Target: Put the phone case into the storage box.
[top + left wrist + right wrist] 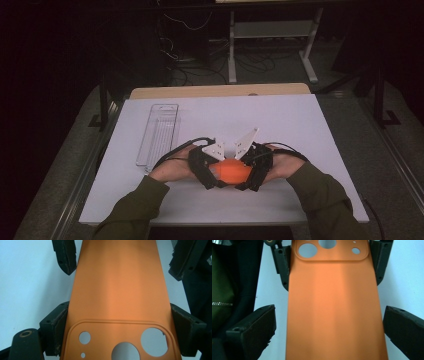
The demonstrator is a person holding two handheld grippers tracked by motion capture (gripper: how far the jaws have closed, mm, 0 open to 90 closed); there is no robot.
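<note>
Orange phone case (117,290) runs lengthwise between both grippers over the white table (300,125). Left gripper (117,332) pinches the camera-cutout end; right gripper (329,332) jaws spread, clear of its sides.

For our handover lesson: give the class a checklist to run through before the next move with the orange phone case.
1. Left gripper shut on the orange phone case, jaws pressing both edges at the camera-cutout end: ok.
2. Right gripper released, gaps on both sides of the case: ok.
3. Case flat, not bent: ok in both gripper views.
4. White table bare ahead of the hands: ok.
5. Clear tray apart from the grippers: ok.
6. Anything inside the case: cannot tell.
</note>
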